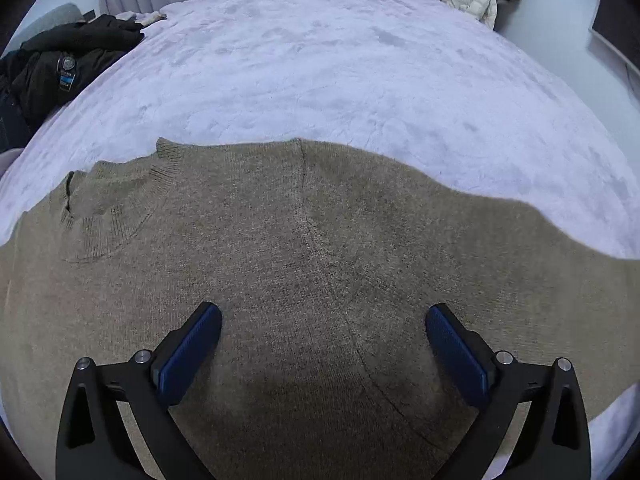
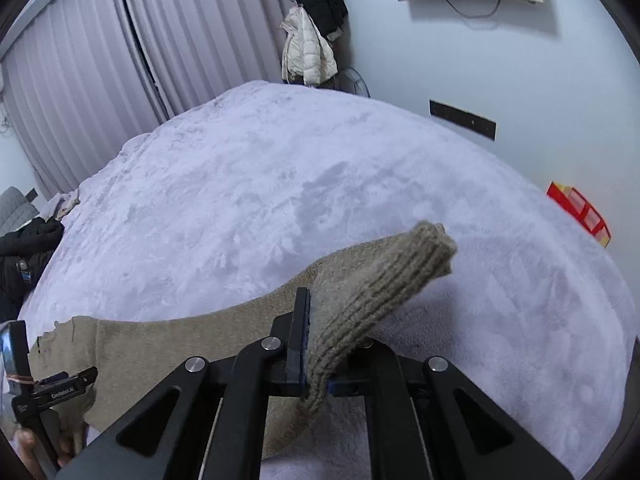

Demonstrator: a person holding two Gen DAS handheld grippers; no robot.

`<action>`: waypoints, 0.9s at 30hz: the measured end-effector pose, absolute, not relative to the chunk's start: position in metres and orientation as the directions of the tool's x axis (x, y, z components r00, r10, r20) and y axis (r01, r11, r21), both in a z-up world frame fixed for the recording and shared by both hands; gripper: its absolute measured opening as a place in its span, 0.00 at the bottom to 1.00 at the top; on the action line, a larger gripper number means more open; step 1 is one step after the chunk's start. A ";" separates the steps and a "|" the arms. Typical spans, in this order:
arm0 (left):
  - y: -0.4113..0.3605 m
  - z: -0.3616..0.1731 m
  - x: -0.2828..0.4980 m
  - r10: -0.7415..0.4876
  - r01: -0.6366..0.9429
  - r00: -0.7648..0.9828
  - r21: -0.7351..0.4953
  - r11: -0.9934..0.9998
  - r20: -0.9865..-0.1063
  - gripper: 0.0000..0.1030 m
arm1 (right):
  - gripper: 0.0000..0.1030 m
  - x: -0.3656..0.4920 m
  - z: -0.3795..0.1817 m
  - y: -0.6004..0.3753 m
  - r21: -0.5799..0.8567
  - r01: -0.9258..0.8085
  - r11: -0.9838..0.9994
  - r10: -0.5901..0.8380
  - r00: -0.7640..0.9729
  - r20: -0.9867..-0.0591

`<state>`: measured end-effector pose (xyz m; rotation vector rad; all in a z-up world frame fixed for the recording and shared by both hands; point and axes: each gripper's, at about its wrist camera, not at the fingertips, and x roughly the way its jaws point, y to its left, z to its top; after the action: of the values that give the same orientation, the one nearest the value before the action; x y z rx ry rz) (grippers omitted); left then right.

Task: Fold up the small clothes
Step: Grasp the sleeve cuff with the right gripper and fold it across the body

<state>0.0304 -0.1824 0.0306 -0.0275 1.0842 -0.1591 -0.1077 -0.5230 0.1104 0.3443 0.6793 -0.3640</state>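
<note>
A tan knit sweater lies flat on the pale lilac bed cover, its ribbed neck at the left. My left gripper is open just above the sweater's body, its blue pads spread wide and empty. My right gripper is shut on the sweater's ribbed sleeve cuff, which sticks up and to the right, lifted off the bed. The sleeve trails left to the body. The left gripper shows at the left edge of the right wrist view.
A black jacket lies at the bed's left edge. A white puffer coat and a dark coat hang at the far wall. Curtains stand behind the bed. A red box sits beyond the bed's right side.
</note>
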 end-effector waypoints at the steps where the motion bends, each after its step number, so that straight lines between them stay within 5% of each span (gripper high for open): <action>1: -0.175 0.037 0.025 -0.183 0.109 0.475 -0.149 0.983 -0.861 1.00 | 0.06 -0.109 0.117 -0.517 0.177 0.425 0.887 -0.218 0.727 -0.651; 8: -0.191 0.014 0.027 -0.074 0.196 0.438 0.015 0.981 -0.896 1.00 | 0.06 -0.104 0.158 -0.463 0.144 0.372 0.917 -0.214 0.764 -0.609; 13: -0.142 0.046 0.029 -0.219 0.162 0.456 -0.161 0.973 -0.862 1.00 | 0.06 -0.093 0.192 -0.395 0.106 0.280 0.954 -0.171 0.799 -0.576; 20: -0.035 0.055 0.028 -0.200 0.079 0.508 -0.186 0.979 -0.838 1.00 | 0.06 -0.070 0.223 -0.276 0.096 0.120 0.988 -0.050 0.843 -0.536; 27: 0.118 0.041 0.021 -0.155 -0.126 0.538 -0.260 0.957 -0.828 1.00 | 0.06 -0.033 0.182 -0.141 0.121 -0.065 0.991 0.125 0.789 -0.601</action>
<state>0.0210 0.1179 0.0405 -0.3056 1.0066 -0.0175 -0.0331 -0.1412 0.1817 0.0953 0.6538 0.1022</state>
